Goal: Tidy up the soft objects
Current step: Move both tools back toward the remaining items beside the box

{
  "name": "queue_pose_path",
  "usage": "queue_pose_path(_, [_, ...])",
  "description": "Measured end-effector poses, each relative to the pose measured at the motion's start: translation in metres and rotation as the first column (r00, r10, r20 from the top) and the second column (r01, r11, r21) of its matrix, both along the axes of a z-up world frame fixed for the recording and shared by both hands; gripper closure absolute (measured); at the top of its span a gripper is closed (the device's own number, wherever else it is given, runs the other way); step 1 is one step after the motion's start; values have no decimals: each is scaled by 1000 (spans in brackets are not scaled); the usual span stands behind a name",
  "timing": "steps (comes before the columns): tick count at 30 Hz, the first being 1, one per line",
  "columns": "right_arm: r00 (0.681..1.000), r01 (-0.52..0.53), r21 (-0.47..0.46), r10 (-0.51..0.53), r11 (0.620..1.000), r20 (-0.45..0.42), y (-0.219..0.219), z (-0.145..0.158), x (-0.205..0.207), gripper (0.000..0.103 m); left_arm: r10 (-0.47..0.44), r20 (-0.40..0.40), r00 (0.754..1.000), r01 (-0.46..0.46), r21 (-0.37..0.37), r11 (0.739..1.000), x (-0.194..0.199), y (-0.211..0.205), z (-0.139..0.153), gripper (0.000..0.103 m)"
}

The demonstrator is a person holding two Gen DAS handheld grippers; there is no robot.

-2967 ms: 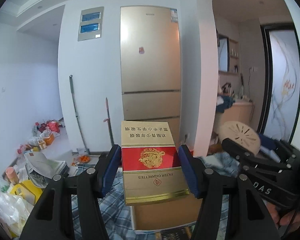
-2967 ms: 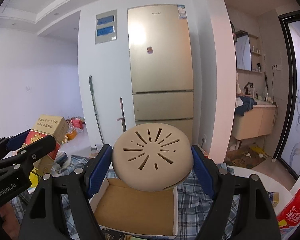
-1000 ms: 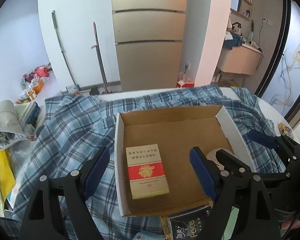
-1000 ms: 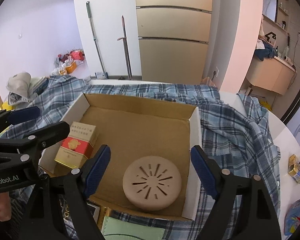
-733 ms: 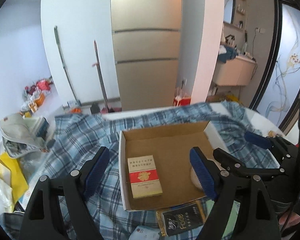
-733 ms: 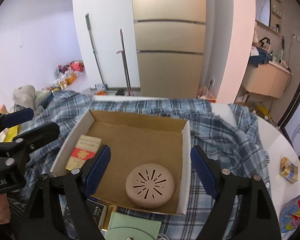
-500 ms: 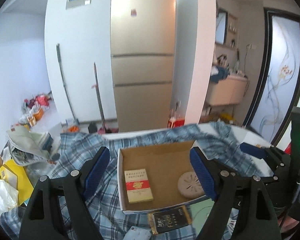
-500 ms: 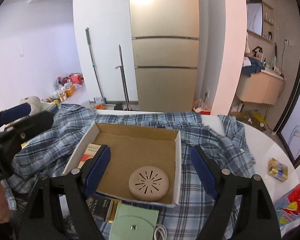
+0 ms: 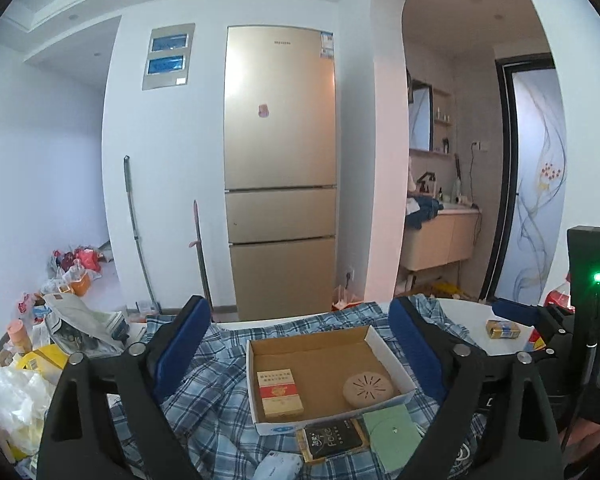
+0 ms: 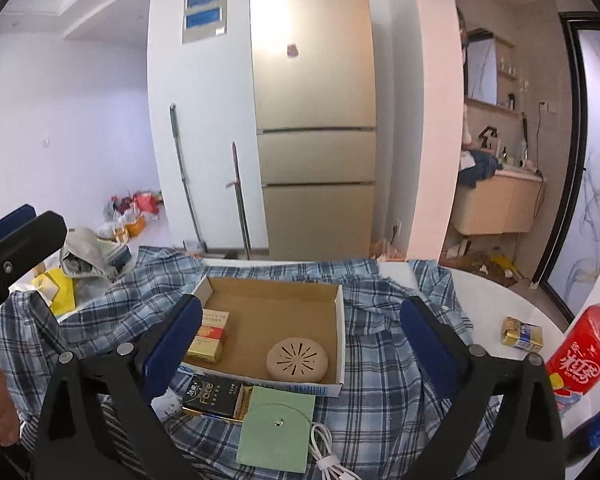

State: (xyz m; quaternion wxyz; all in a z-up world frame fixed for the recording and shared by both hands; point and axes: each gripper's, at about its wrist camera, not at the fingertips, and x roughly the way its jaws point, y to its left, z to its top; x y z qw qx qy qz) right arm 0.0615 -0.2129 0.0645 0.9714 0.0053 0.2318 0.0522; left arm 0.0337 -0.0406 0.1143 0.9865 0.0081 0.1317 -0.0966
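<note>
Left wrist view: a plaid cloth (image 9: 204, 392) covers the worktop before a gold fridge (image 9: 280, 176). The box (image 9: 392, 360) holds a red pack (image 9: 279, 394), long axis running away, and a round disc (image 9: 368, 390). The left gripper (image 9: 300, 344) has just been opening, empty.

Right wrist view: the right gripper (image 10: 302, 330), likewise just opening, hangs empty above the box (image 10: 340, 332); disc (image 10: 297, 361) front right, pack (image 10: 210, 336) left.

"Face" on black pack (image 10: 211, 397) by cardboard box (image 10: 339, 322), red bottle (image 10: 584, 354) w/ white Chinese chars, prob. unreadable
</note>
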Motion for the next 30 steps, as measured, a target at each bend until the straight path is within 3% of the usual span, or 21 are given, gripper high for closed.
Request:
queue_pose_path(7, [997,14,-2,-14,1000,73,-1,-14,-23,0,20,78,997,-25,63,998,-28,6,-12,0])
queue_pose_path(19, [999,11,21,-12,1000,45,-6,-48,-20,0,28,21,999,-27,-26,999,-22,35,-62,0])
queue_pose_path(23, [999,18,23,-18,1000,34,-8,-61,-17,0,61,47,997,-62,12,998,-20,36,-75,0])
queue_pose_path(30, [999,8,-18,-8,1000,41,-3,-77,-17,0,61,-1,998,-61,10,998,-8,41,-104,0])
